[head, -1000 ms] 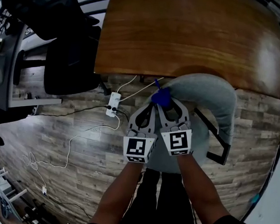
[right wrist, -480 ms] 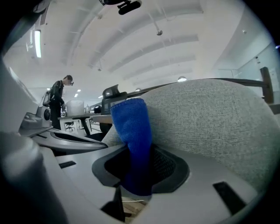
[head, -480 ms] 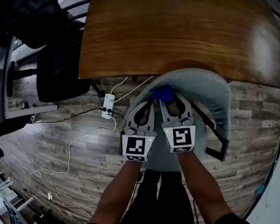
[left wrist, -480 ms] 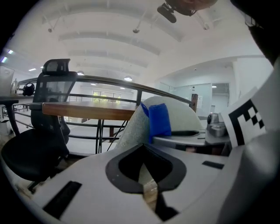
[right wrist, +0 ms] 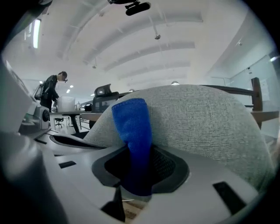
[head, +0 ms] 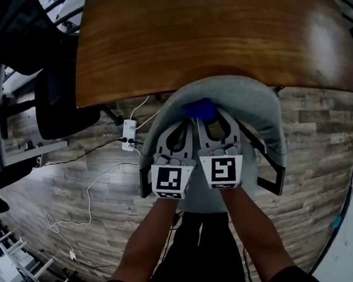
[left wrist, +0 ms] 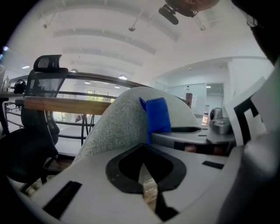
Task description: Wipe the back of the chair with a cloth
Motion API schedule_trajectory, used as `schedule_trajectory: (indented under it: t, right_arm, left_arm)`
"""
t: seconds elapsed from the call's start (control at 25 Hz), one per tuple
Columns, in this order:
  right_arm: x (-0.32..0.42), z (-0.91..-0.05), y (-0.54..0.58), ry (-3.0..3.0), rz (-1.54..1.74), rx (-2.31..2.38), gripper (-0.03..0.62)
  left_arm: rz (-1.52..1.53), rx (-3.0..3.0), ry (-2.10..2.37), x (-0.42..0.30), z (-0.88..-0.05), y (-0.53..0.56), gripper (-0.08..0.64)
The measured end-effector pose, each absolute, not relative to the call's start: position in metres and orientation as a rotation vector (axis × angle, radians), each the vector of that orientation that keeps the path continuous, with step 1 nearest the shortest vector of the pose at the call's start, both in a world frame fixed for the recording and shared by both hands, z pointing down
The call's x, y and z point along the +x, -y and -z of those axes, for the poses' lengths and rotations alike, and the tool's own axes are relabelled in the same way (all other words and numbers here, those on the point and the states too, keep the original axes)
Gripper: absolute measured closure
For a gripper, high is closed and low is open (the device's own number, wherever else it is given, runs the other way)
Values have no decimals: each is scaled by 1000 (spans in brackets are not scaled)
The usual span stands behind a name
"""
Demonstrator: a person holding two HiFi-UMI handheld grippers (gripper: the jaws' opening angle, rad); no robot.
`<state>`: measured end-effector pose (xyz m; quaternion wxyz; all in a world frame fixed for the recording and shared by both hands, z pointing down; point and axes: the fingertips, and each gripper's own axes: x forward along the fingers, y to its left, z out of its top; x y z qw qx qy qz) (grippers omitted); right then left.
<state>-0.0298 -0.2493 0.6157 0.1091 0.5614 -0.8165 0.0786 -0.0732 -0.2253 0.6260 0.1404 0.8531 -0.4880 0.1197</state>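
Note:
The chair's grey fabric back (head: 265,112) curves below the table edge in the head view. A blue cloth (head: 199,109) lies against its top rim. My right gripper (head: 208,119) is shut on the cloth, which stands up out of its jaws in the right gripper view, cloth (right wrist: 133,131) pressed against the grey chair back (right wrist: 197,118). My left gripper (head: 184,124) sits right beside it, jaws shut with nothing between them. In the left gripper view the cloth (left wrist: 157,114) shows just right of the chair back (left wrist: 118,127).
A wooden table (head: 217,37) is close behind the chair. A black office chair (head: 57,98) stands at the left. A white power strip (head: 128,135) and loose cables lie on the plank floor. A person (right wrist: 53,89) stands far off in the room.
Both grippers and the cloth have moved from the chair back's left edge to the middle of its top rim. The chair and table now sit more centred in the head view.

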Motion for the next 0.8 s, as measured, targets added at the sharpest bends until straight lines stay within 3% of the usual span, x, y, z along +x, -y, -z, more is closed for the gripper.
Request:
schedule_trajectory:
  t: [0.8]
  right_arm:
    - [78, -627, 234, 2140, -337, 1966, 465]
  left_arm:
    - [-412, 2626, 1193, 12, -621, 229, 552]
